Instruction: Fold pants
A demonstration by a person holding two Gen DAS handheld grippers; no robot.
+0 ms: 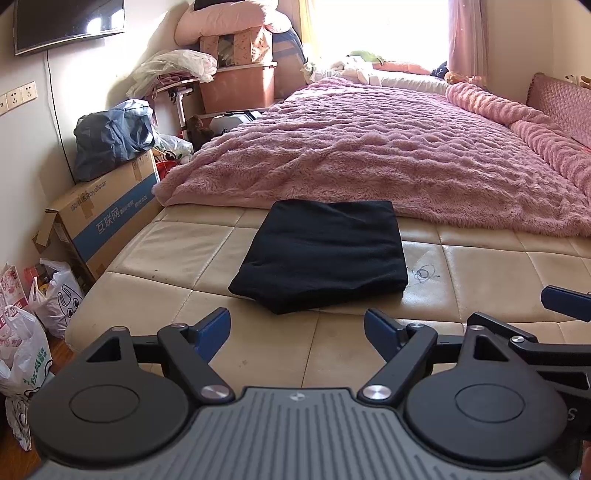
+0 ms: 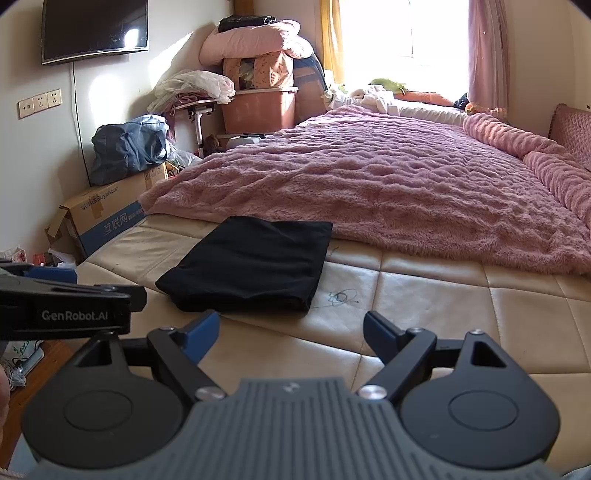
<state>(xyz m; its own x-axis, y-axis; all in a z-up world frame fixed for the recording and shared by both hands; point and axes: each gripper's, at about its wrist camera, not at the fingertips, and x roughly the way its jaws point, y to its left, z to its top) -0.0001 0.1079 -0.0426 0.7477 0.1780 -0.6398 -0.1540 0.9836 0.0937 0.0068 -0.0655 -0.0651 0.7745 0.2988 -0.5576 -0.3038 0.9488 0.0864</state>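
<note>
While both grippers' jaws gape empty, folded black pants (image 1: 320, 254) on mattress (image 1: 480, 273), GenRobot.AI lettering (image 2: 75, 315) only in right view

Bright daylight from the window (image 1: 376, 26) at twelve o'clock, blown out to white glare. Soft shadows at nine o'clock on the wall (image 2: 29, 155). Sharp focus throughout; strong fisheye bending, dark corners.
</note>
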